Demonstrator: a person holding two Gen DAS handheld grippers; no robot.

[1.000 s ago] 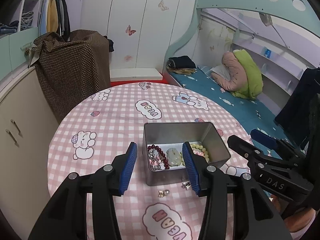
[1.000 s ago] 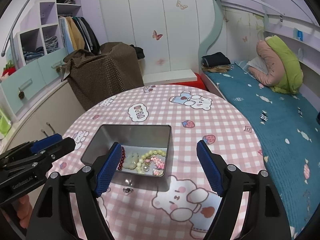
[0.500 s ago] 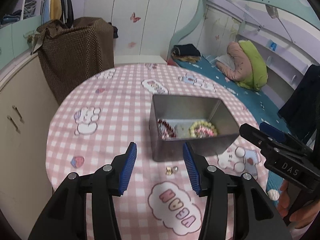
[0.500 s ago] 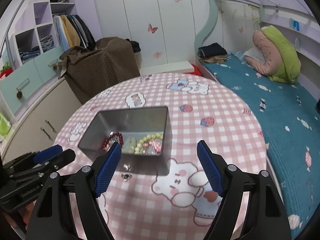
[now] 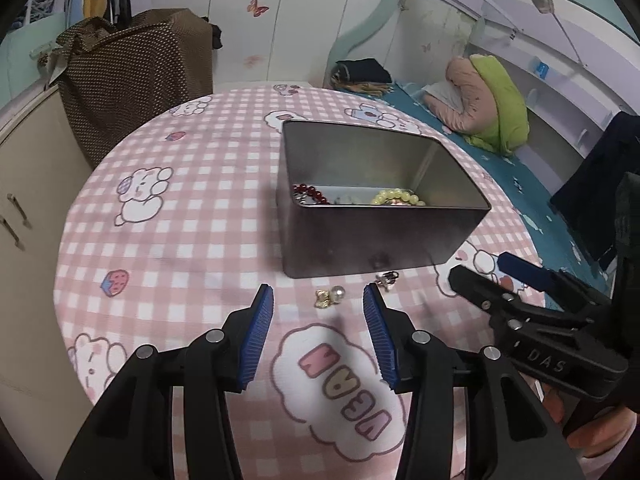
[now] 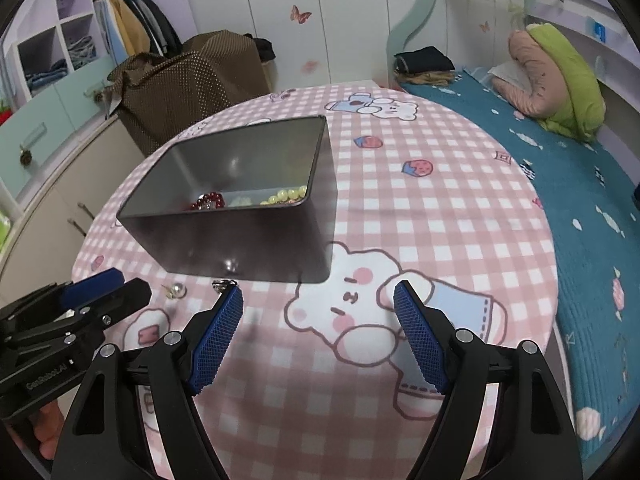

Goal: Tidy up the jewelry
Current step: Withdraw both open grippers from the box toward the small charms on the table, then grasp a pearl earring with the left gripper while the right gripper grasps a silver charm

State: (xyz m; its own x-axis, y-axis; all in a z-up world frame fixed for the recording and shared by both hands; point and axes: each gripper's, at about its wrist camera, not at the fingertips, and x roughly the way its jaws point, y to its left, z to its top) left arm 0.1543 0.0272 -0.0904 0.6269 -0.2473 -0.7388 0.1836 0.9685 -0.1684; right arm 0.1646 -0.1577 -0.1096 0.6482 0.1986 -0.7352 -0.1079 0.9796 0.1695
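Jaws of the left gripper (image 5: pixel 318 300), black-armed with blue ribbed pads, stand partly apart and are closing, with nothing pressed between them; a small gold-and-pearl earring (image 5: pixel 330 297) lies on the table just ahead, in line with the gap. Jaws of the right gripper (image 6: pixel 318 300) stand wide and hold nothing, hovering over a white bear printed on the round table's pink checked cloth (image 6: pixel 440 200). A small silver trinket (image 5: pixel 387 278) lies on the cloth just beside the near wall of the open rectangular grey metal tin (image 5: pixel 360 240), close to the right gripper's left pad in the right wrist view. Inside the tin lie a dark red bead bracelet (image 5: pixel 306 192), a pale yellow bead bracelet (image 5: pixel 396 197) and a pale piece between them. Beyond the table stand a brown dotted fabric bag (image 6: pixel 180 84) and a bed with a teal sheet (image 6: pixel 560 168)
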